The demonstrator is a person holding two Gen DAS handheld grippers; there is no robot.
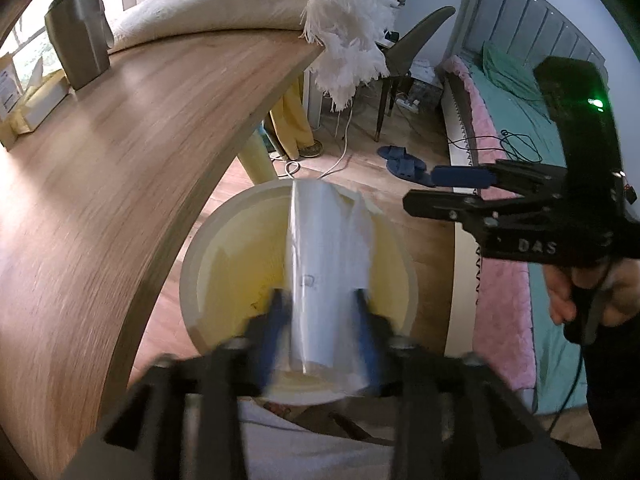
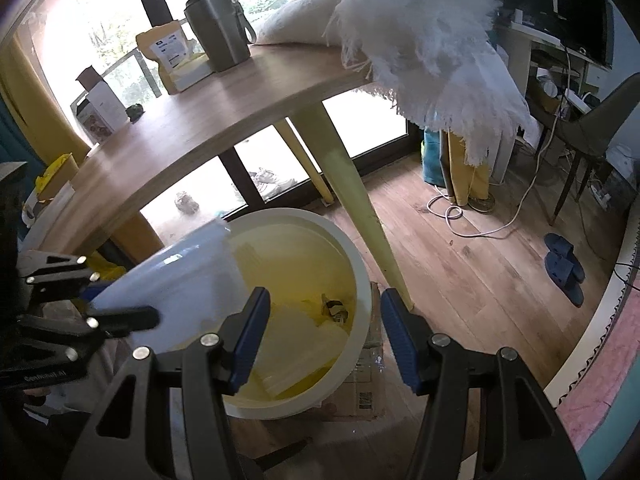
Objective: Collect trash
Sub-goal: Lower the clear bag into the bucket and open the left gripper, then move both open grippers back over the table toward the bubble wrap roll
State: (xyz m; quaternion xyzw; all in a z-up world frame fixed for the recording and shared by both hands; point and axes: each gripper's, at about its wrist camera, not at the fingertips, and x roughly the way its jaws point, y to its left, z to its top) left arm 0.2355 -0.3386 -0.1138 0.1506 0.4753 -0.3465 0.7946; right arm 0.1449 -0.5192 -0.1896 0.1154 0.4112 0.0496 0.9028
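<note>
Clear plastic sheet (image 1: pixel 320 280) lies lengthwise btwn left gripper (image 1: pixel 318 320) jaws, over bin (image 1: pixel 192 264).

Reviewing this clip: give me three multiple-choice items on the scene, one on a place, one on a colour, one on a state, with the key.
1. Where is the white plastic bag?
A. on the table
B. over the bin
C. on the bed

2. What colour is the liner inside the bin?
A. yellow
B. red
C. black

3. How does the right gripper stand?
A. shut on a cup
B. shut on the bag
C. open, holding nothing

Key: B, the bag hangs between the left gripper's fingers above the bin's mouth; A, the bin's inside shows yellow; C, a clear gap lies between its blue pads.
</note>
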